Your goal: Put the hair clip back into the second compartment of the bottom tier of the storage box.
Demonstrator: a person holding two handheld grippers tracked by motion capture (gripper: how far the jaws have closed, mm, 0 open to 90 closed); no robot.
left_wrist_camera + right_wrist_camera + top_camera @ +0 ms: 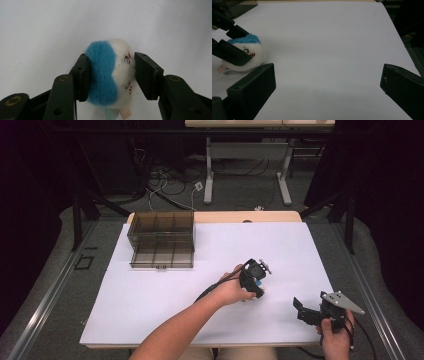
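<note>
Jaws of left gripper (110, 75) clamp plush toy (110, 77); right gripper (327, 87) jaws wide apart; organizer box (161, 239) compartments look bare.

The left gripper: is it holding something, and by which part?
Yes. The left gripper clamps the plush toy across its body, one jaw on the blue side, one on the white face side.

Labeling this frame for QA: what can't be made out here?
- Plush toy: its underside and far side, hidden by the left gripper jaws in the left gripper view; a mere speck in the high view.
- Toy's face: partly covered by a jaw in the right gripper view.
- Compartment box: contents unreadable through smoked walls, high view.
- Right gripper: jaw bases cut off by the bottom edge.
</note>
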